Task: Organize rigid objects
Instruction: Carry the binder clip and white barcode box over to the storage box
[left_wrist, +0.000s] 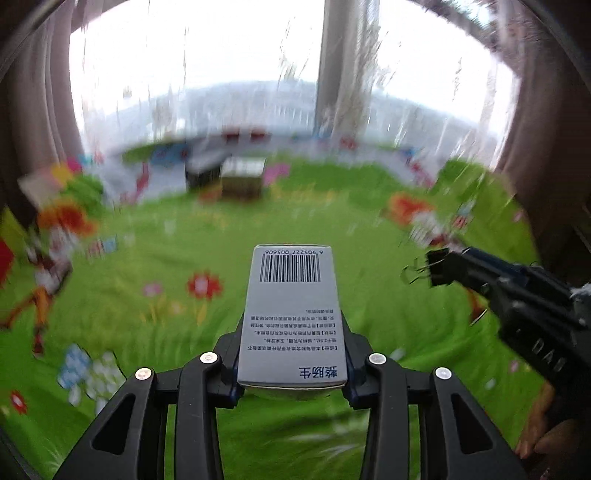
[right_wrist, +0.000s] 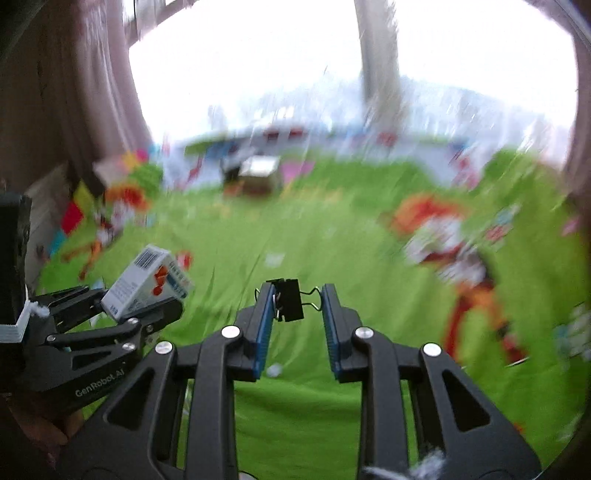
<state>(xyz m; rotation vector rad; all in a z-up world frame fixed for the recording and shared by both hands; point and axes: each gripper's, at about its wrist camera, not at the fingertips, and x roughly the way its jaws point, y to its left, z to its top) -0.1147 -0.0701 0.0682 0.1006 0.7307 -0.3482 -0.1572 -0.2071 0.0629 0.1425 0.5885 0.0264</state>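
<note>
While each hand-held gripper grips, one medicine box (left_wrist: 291, 314) left, one binder clip (right_wrist: 290, 299) right.

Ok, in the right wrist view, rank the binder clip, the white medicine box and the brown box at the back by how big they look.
1. white medicine box
2. brown box, blurred and far off, so likely larger in reality
3. binder clip, close to the camera in the right gripper

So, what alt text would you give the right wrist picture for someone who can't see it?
A black two-finger tool pinches a small black metal binder clip by its wire handles, above a blurred bright green cloth printed with cartoon figures. At the left, a second black tool holds a small white cardboard box bearing a barcode.
</note>
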